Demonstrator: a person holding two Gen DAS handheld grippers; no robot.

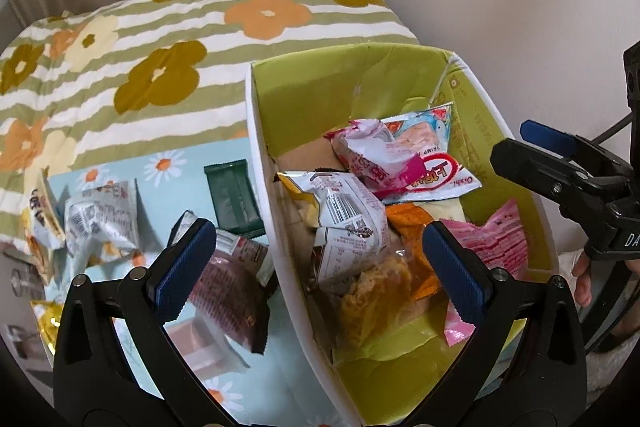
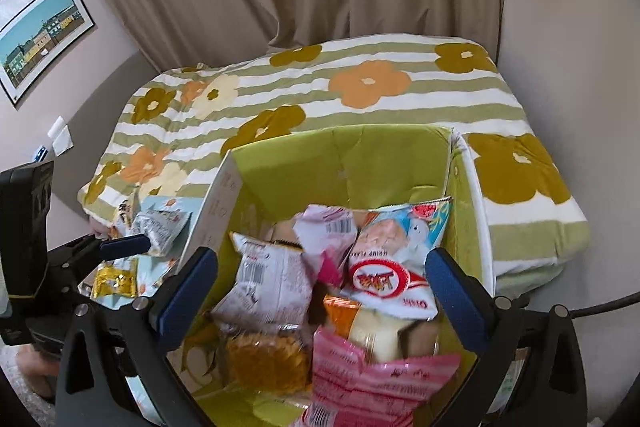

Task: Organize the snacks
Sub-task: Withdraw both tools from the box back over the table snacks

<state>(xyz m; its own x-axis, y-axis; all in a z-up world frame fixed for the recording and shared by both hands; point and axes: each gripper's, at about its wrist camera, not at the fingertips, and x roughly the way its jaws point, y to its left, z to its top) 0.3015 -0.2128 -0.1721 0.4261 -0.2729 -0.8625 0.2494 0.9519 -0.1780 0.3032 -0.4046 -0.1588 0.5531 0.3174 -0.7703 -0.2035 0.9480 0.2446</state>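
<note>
Both grippers, left (image 1: 320,267) and right (image 2: 322,291), stood wide and empty over the box (image 1: 260,131), likely between picks. Snacks (image 1: 352,211) were piled inside it; more packets (image 1: 100,219) lay left of it on the mat (image 1: 176,163), probably awaiting sorting.

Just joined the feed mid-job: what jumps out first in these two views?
The lime-green cardboard box on the bed, heaped with snack packets, dominates both views; a white shrimp-chip bag with a red oval logo lies near the top. Left of the box, more packets sit loose on a pale blue daisy-print sheet, including a dark green wrapped bar. Both pairs of tongs, left and right, hang open and hold nothing.
</note>
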